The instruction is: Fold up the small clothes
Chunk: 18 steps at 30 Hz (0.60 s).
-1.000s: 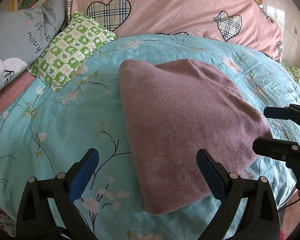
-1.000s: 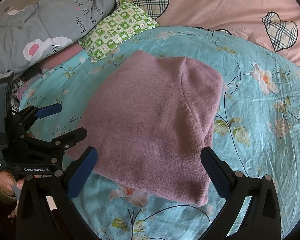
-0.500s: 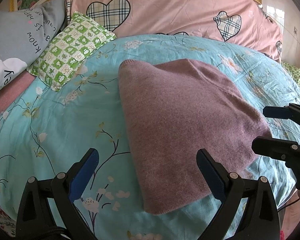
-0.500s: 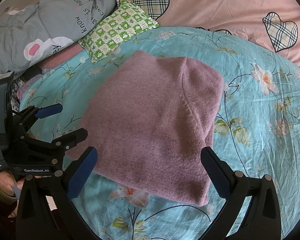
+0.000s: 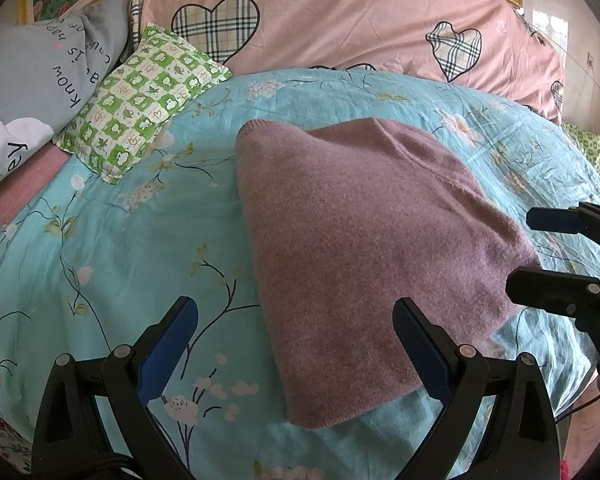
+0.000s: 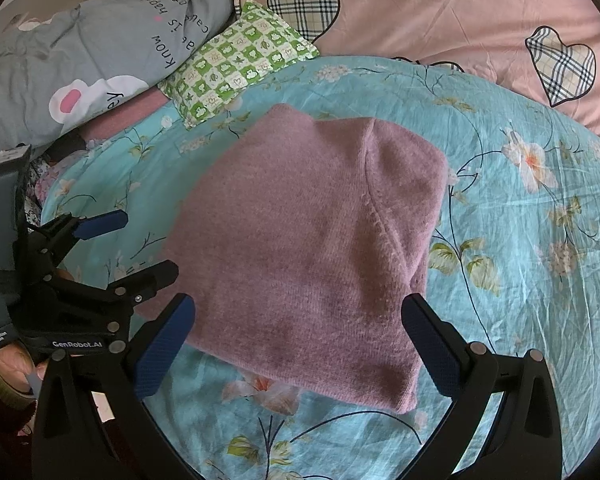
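A mauve knit garment (image 5: 359,240) lies folded into a flat packet on the turquoise floral bed cover (image 5: 120,248); it also shows in the right wrist view (image 6: 311,248). My left gripper (image 5: 296,344) is open and empty, hovering over the packet's near left edge. My right gripper (image 6: 300,344) is open and empty over the packet's near edge. Each gripper shows in the other's view: the right one (image 5: 539,252) at the packet's right corner, the left one (image 6: 136,244) at its left corner.
A green checked pillow (image 5: 140,100) and a grey printed pillow (image 5: 40,76) lie at the back left. A pink quilt with plaid hearts (image 5: 339,20) runs along the back. The bed's edge drops off at the near right (image 5: 579,400).
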Available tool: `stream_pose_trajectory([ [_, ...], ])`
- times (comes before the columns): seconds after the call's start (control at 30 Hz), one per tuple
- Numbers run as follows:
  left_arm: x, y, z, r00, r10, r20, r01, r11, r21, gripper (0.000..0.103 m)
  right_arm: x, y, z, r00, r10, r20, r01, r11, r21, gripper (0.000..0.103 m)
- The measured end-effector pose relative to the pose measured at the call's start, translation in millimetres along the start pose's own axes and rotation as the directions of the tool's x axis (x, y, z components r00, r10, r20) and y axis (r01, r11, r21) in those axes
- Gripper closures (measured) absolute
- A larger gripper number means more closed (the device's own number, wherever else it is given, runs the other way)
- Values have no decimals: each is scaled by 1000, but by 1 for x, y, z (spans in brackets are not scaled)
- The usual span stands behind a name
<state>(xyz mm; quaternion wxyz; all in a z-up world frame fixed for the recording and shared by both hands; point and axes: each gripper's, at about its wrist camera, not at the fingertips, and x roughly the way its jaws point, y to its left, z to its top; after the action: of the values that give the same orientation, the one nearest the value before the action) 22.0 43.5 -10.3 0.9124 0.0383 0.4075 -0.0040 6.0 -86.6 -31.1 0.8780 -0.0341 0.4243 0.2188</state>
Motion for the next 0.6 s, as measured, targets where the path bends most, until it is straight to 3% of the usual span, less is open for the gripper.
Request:
stream_pose_trajectory([
  [0.6,0,4,8,1000,-6,8,6,1000,-3,5,-3,-2,7,1000,0,12,0,1000,-11,0],
])
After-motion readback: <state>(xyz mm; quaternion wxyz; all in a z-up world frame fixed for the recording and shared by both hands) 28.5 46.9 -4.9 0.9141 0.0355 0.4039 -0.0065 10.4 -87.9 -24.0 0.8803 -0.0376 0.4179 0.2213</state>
